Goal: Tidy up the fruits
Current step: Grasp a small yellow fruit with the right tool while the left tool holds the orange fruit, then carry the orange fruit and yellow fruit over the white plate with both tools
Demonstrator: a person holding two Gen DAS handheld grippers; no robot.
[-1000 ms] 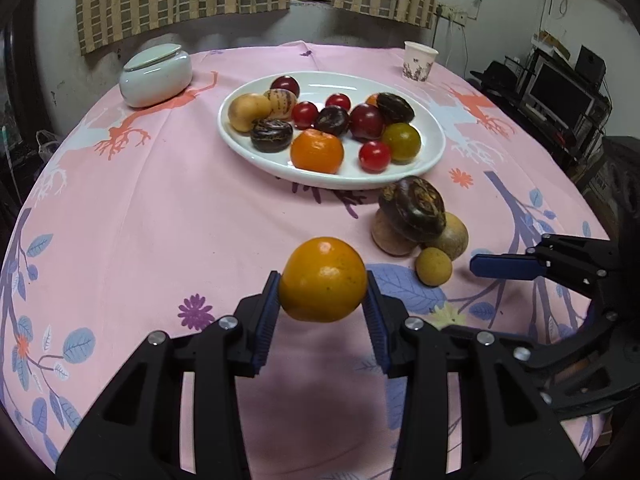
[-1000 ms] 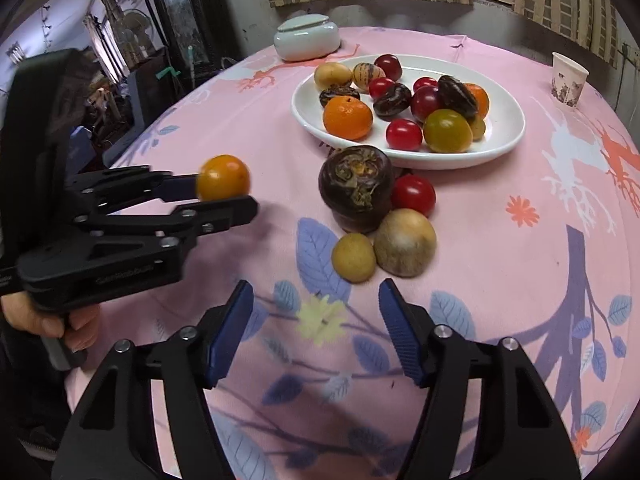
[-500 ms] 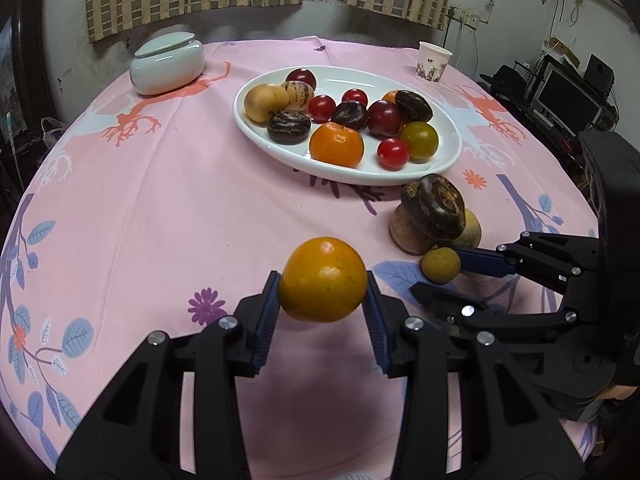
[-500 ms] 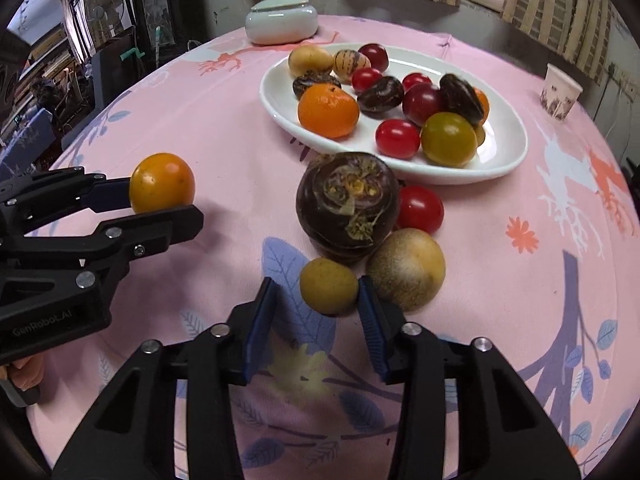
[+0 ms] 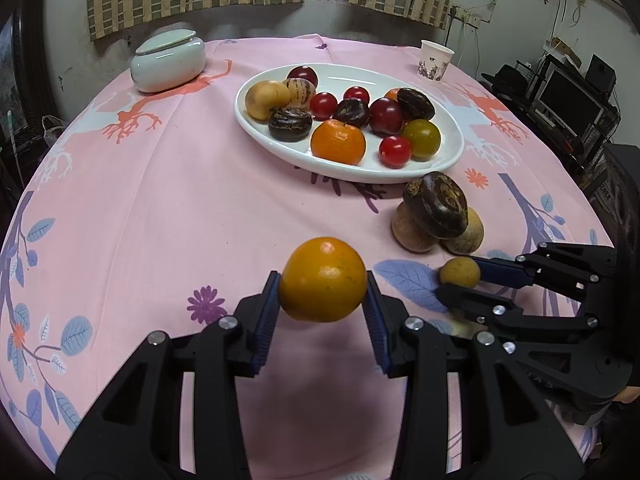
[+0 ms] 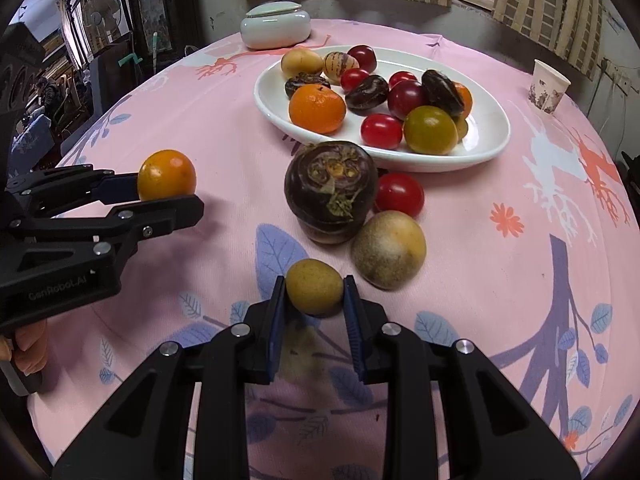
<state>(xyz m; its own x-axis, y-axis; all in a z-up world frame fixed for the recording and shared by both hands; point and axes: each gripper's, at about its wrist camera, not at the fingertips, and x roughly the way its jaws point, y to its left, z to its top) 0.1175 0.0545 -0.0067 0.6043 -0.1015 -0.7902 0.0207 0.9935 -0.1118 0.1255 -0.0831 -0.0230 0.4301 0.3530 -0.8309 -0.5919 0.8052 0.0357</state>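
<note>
Left wrist view: left gripper (image 5: 322,304) is clamped on a round orange citrus fruit (image 5: 322,279), jaws only as wide as the fruit, which is held clear above the pink floral tablecloth (image 5: 160,200). The white oval ceramic plate (image 5: 452,136) sits beyond it, already loaded: a larger orange mandarin (image 5: 338,141), red cherry tomatoes, dark plums, dark brown wrinkled fruits, a green-yellow round fruit, a tan one. Right of centre, the right gripper (image 5: 460,280) comes in from the side with a small yellow-tan round fruit (image 5: 460,273) at its tips.

Right wrist view: right gripper (image 6: 314,300) is closed tight on the small yellow-tan round fruit (image 6: 315,286), blue pads pressing both sides. I can't tell if the fruit has left the cloth. Still loose on the cloth just ahead: a large dark purple-brown round fruit (image 6: 331,190), a tan-brown round fruit (image 6: 389,249) touching it, and a red cherry tomato (image 6: 399,194) behind them, all just in front of the plate (image 6: 496,136).

Progress, my read: most fruit is plated. Two pieces are in hand and not yet delivered, and at least three remain on the cloth; the left view hints at another tan one under the dark fruit.
</note>
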